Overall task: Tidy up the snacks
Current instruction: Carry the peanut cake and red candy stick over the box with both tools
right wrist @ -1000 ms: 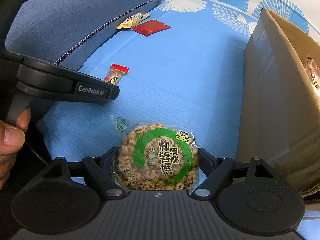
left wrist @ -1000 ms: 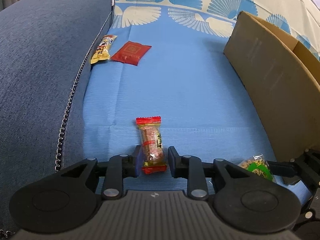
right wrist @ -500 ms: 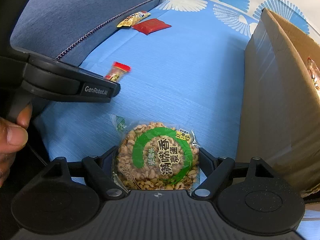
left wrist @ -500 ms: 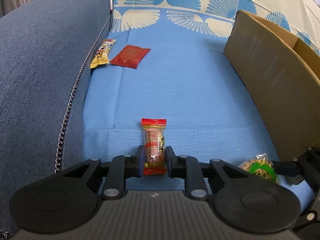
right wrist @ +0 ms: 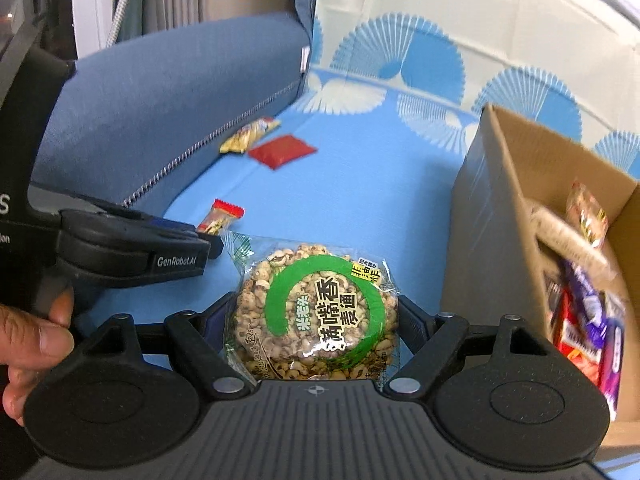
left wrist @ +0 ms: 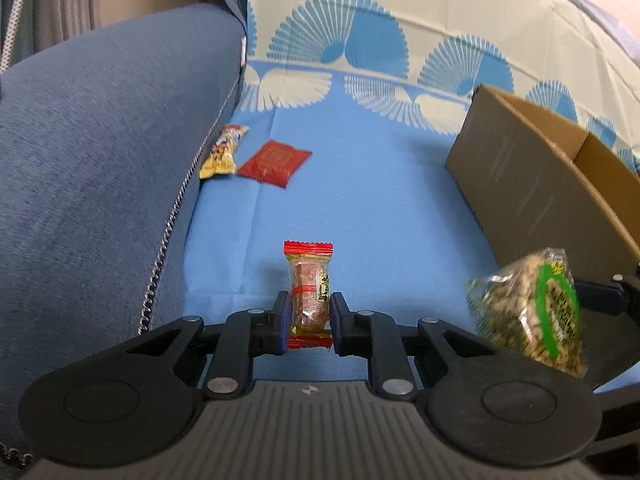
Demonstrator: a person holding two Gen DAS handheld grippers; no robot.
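My left gripper (left wrist: 308, 312) is shut on a small candy with red wrapper ends (left wrist: 309, 288), held just above the blue sofa cover (left wrist: 360, 208). My right gripper (right wrist: 316, 316) is shut on a round puffed-grain cake in a clear wrapper with a green ring (right wrist: 316, 312), lifted off the cover. In the left wrist view that cake (left wrist: 532, 312) hangs blurred at the right. In the right wrist view the candy (right wrist: 220, 216) pokes out past the left gripper's fingers (right wrist: 184, 240). Beside the cake stands an open cardboard box (right wrist: 500, 208) with several snacks inside.
A yellow snack bar (left wrist: 224, 152) and a red flat packet (left wrist: 276, 162) lie farther back by the blue sofa armrest (left wrist: 100, 160). The cardboard box wall (left wrist: 532, 184) stands at the right. A person's hand (right wrist: 32, 340) holds the left gripper's handle.
The left jaws closed onto the candy and lifted it slightly. The right gripper rose with the cake and tipped up, bringing the box's inside into view.
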